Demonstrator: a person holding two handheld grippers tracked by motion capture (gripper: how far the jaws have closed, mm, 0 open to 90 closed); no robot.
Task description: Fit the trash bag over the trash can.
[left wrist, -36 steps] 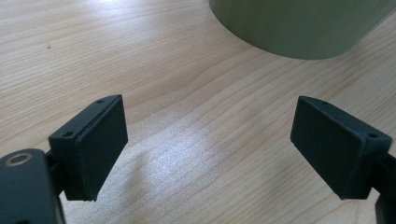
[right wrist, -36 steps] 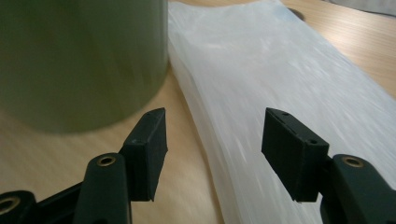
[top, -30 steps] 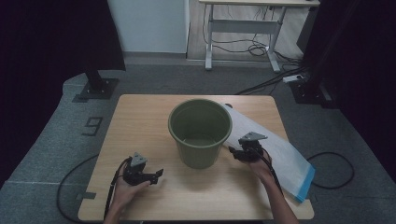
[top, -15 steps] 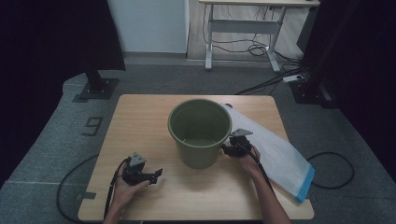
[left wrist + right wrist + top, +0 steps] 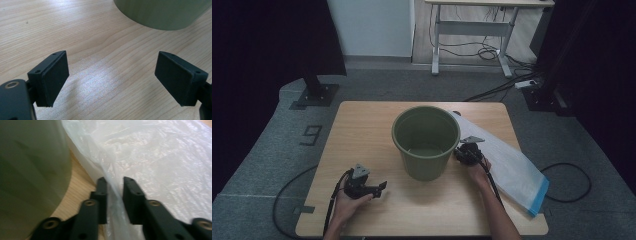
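Observation:
An olive green bucket (image 5: 426,140) stands upright mid-table. A clear plastic bag (image 5: 512,165) with a blue end lies flat to its right. My right gripper (image 5: 460,152) sits low at the bag's near edge, close beside the bucket wall (image 5: 30,170). Its jaws have just been closing and now stand a narrow gap apart, with a raised fold of the bag (image 5: 162,165) between the pads at my right gripper (image 5: 115,181). My left gripper (image 5: 379,187) rests at the front left, open wide with only bare wood at my left gripper (image 5: 112,77). The bucket's base (image 5: 160,12) is ahead of it.
The wooden table (image 5: 362,125) has free surface left of and behind the bucket. Cables trail from both grippers over the front edge. A dark stand base (image 5: 314,95) and a desk frame (image 5: 472,30) stand on the floor beyond the table.
My right gripper has moved left toward the bucket and down to the bag's edge, and its jaws have narrowed around the film. The left hand has stayed put.

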